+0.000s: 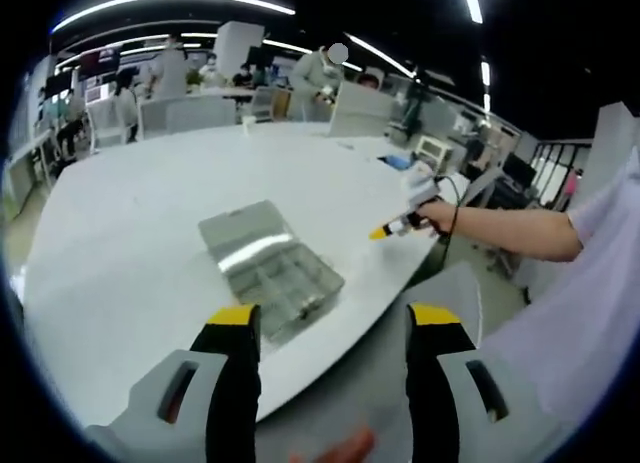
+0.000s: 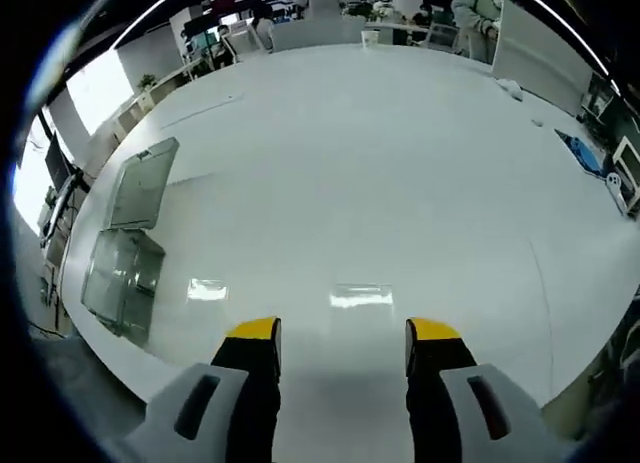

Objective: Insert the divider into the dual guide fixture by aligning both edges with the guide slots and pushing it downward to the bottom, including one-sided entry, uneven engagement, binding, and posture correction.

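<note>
A clear plastic compartment box (image 1: 283,283) lies near the white table's (image 1: 150,203) front edge, its lid (image 1: 240,233) folded open behind it. Thin partitions cross its tray; I cannot make out a separate divider. My left gripper (image 1: 336,318) hovers just in front of the box, open with nothing between the jaws. The right gripper (image 1: 400,226) is held in a person's hand off to the right of the box, over the table's edge. In the right gripper view the same box (image 2: 125,268) and its lid (image 2: 140,183) lie far left, and my right gripper (image 2: 343,333) is open over bare tabletop.
The table's curved edge (image 1: 400,283) runs just past the box, with floor beyond. A person's forearm (image 1: 510,233) reaches in from the right. A blue item (image 2: 580,148) lies far across the table. Desks, chairs and people stand at the back.
</note>
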A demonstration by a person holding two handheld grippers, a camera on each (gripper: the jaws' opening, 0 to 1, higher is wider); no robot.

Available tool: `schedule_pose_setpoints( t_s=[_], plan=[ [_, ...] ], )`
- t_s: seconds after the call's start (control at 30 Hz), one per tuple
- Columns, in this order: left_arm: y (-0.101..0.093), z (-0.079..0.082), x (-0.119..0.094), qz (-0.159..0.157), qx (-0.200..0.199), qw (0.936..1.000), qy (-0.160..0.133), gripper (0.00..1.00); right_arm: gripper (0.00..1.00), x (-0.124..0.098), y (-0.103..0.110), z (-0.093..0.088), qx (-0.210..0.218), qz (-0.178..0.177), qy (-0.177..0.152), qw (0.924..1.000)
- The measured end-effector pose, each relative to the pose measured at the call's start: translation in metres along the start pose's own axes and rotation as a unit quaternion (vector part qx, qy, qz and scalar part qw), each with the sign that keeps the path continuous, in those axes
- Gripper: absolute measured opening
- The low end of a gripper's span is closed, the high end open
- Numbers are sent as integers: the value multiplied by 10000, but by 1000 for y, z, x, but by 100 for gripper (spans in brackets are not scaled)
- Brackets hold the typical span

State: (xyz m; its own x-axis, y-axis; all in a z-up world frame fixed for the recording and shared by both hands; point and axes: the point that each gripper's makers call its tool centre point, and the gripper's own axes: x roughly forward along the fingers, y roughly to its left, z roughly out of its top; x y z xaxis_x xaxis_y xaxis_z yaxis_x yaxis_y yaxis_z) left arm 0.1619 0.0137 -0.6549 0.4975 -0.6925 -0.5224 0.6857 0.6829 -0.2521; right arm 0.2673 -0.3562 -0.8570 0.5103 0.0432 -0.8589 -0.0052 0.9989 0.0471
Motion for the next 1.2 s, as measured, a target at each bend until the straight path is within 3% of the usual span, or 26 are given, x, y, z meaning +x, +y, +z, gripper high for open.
schedule_pose_setpoints(
  t_s=[0.33, 1.2],
  plan=[
    [5, -1, -1, 78, -82, 9999, 11, 57, 47, 6, -2, -4, -44, -96, 231, 9997],
    [6, 0, 4, 127, -107, 9998, 95, 56, 45, 15, -5, -9, -159, -230, 402, 9988]
  ],
)
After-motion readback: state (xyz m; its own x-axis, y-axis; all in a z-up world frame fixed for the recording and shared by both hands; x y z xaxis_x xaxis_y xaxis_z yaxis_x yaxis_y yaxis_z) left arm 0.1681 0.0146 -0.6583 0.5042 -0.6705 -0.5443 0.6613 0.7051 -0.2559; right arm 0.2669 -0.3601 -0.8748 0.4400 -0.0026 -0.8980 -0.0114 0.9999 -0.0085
